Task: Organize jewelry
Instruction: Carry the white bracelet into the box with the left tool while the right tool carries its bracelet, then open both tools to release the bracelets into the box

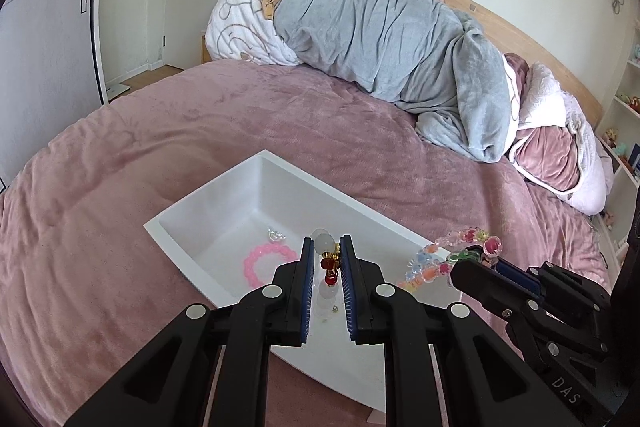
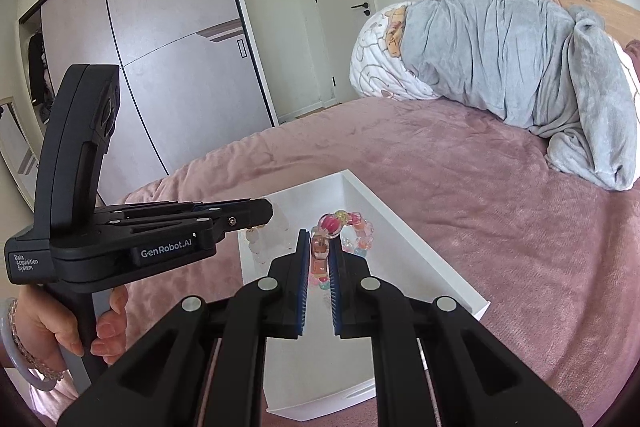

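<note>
1. Pink bracelet [image 1: 267,264]: a ring of frosted, glossy round beads lying on the floor of the tray [image 1: 208,201], with a small clear piece near it. A dropped strand could land on it and tangle.
2. Tray: white, smooth, hard and rectangular, resting on a plush mauve bedspread [image 1: 120,155]. The soft bed gives, so a knock on the rim would likely tip or shift it.
3. Left gripper [image 1: 326,247]: its ribbed blue pads are narrowed on a clear bracelet [image 1: 325,242] with red and gold charms, held over the tray. Round, slick beads may roll out of the pinch.
4. Right gripper [image 2: 320,247]: jaws closed on a colourful bracelet [image 2: 354,227] of translucent candy-like beads, above the tray's right side. Its loop hangs free and, with the two tools so near, could snag on the other.
</note>
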`<act>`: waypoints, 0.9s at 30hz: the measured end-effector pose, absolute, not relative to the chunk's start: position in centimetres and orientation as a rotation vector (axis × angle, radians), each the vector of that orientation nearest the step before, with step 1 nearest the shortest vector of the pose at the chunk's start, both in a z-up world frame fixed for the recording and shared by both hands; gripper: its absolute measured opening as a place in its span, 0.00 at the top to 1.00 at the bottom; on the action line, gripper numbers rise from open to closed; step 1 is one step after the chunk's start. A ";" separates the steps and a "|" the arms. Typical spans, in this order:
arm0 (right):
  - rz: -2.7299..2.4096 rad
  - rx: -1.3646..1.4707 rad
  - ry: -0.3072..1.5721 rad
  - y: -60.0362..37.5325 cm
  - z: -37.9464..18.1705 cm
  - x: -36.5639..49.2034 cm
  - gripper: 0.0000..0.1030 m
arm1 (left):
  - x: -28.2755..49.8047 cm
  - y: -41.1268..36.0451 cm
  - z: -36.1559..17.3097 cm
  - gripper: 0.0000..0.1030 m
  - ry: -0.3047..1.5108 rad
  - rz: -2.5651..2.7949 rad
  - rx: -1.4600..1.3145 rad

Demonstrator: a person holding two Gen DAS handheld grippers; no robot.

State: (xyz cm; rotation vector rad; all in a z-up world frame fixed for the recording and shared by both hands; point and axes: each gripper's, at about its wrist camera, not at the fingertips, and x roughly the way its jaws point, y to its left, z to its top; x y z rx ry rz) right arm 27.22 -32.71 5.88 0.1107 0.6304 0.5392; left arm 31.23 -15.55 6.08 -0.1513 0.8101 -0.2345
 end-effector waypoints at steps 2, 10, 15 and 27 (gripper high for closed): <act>0.554 0.111 0.657 -32.7 5.1 27.8 0.89 | 32.1 -15.5 4.9 0.83 0.838 -0.213 -0.172; 0.554 0.106 0.721 -32.8 2.8 29.2 0.89 | 34.2 -16.5 1.4 0.82 0.903 -0.165 -0.170; 0.558 0.100 0.768 -32.9 1.4 29.8 0.89 | 35.0 -16.8 0.3 0.80 0.924 -0.130 -0.174; 0.464 -0.075 0.800 -31.3 1.3 28.9 0.32 | 34.0 -15.8 3.0 0.49 0.868 -0.081 -0.079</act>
